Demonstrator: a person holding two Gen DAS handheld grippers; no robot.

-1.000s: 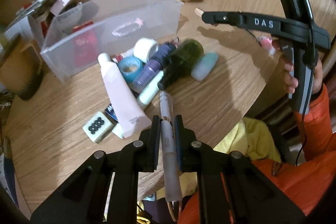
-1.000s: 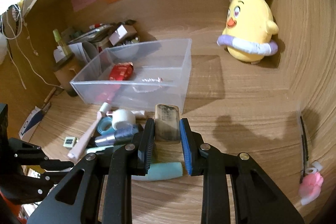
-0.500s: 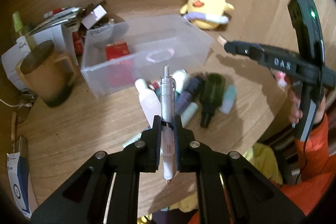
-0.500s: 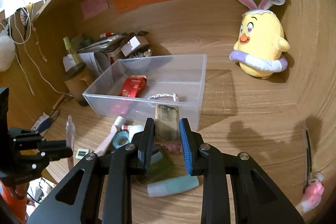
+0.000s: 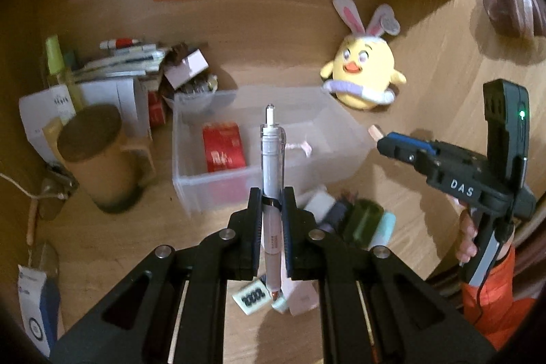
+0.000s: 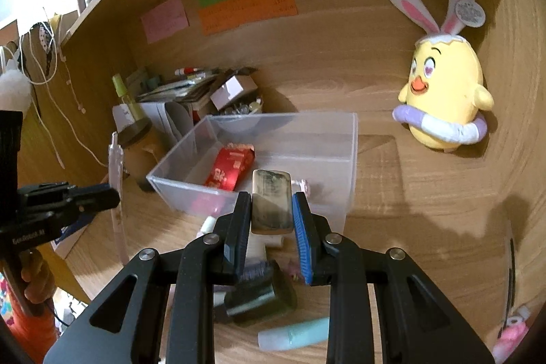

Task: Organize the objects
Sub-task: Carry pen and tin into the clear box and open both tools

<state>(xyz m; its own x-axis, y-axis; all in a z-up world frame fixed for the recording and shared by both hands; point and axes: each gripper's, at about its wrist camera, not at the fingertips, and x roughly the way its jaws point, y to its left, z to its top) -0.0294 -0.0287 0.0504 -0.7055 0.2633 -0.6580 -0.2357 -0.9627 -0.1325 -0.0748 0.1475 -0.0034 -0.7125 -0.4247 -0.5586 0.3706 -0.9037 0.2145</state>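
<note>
My left gripper point(image 5: 272, 198) is shut on a clear pen point(image 5: 271, 159) and holds it upright above the desk, in front of the clear plastic bin point(image 5: 344, 128). My right gripper point(image 6: 271, 203) is shut on a worn tan eraser block point(image 6: 272, 200) and holds it above the bin's near wall point(image 6: 351, 173). The bin holds a red packet point(image 6: 230, 168) and a small pink bracelet point(image 5: 302, 147). The right gripper also shows in the left wrist view point(image 5: 382, 142), and the left gripper with the pen shows in the right wrist view point(image 6: 112, 197).
Loose cosmetics lie in front of the bin: a dark green bottle point(image 6: 259, 295), a mint tube point(image 6: 293, 335), a purple bottle point(image 5: 336, 214), a small calculator eraser point(image 5: 250, 297). A brown mug point(image 5: 99, 159) stands left. A yellow chick plush point(image 6: 443, 98) sits at the back right. Boxes and pens are piled behind.
My left gripper lifted the pen off the desk and raised it upright toward the bin. My right gripper rose with the eraser block and moved closer over the bin's near wall.
</note>
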